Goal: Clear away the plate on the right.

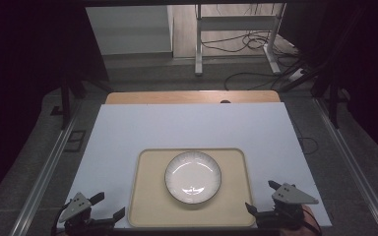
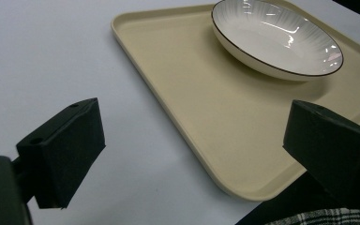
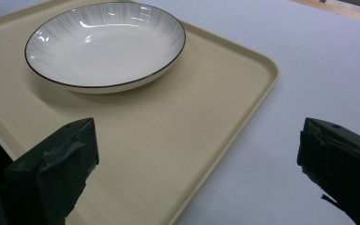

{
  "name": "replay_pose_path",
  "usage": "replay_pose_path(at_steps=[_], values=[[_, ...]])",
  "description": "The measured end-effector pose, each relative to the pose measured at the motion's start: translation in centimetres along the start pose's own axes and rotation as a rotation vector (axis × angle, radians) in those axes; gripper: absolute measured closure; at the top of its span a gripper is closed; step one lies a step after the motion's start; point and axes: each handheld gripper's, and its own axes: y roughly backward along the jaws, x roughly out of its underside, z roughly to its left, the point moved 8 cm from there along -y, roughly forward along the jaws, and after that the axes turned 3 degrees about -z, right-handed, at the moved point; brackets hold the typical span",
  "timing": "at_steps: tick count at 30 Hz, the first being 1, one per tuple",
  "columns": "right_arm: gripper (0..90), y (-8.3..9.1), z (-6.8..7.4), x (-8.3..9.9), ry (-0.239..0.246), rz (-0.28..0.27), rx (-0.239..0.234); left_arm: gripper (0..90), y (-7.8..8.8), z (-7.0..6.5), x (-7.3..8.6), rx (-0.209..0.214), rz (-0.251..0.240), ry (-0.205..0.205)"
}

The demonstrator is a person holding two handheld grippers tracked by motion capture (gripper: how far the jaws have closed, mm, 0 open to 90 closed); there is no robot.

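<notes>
A white shallow plate [image 1: 193, 177] with a thin dark rim sits in the middle of a cream tray [image 1: 147, 206] near the table's front edge. It also appears as the plate [image 2: 276, 40] on the tray [image 2: 201, 108] in the left gripper view, and as the plate [image 3: 105, 44] on the tray [image 3: 178, 140] in the right gripper view. My left gripper [image 1: 110, 206] [image 2: 194, 150] stands open at the tray's front left corner, holding nothing. At the front right corner my right gripper [image 1: 261, 195] [image 3: 197, 161] is open too, jaws wide and empty.
A white sheet [image 1: 192, 125] covers the table, with a strip of bare wood [image 1: 192, 97] at its far edge. Beyond it stand a desk frame [image 1: 236, 39] and cables on the floor. Metal rails run along both sides.
</notes>
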Motion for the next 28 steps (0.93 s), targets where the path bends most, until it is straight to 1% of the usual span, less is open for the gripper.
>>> replay_pose_path(at_steps=[4, 11, 18, 24, 28], values=[[0.0, 0.4, -0.4, 0.5, -0.009, 0.005, 0.012, 5.3, 0.0, 0.0, 0.0, 0.0, -0.001, 0.001], [0.0, 1.0, -1.1, 1.2, -0.032, -0.008, 0.034, 5.4, 0.0, 0.0, 0.0, -0.001, 0.0, 0.003], [0.0, 1.5, -1.6, 1.9, -0.062, -0.006, 0.034, 5.4, 0.0, 0.0, 0.0, -0.001, 0.0, 0.003], [0.0, 1.5, -2.0, 2.6, -0.08, 0.018, 0.037, 5.4, 0.0, 0.0, 0.0, -0.001, 0.0, 0.003], [0.0, 1.5, -2.2, 2.5, -0.078, -0.001, 0.043, 5.4, -0.1, -0.1, 0.0, -0.002, 0.005, -0.003]])
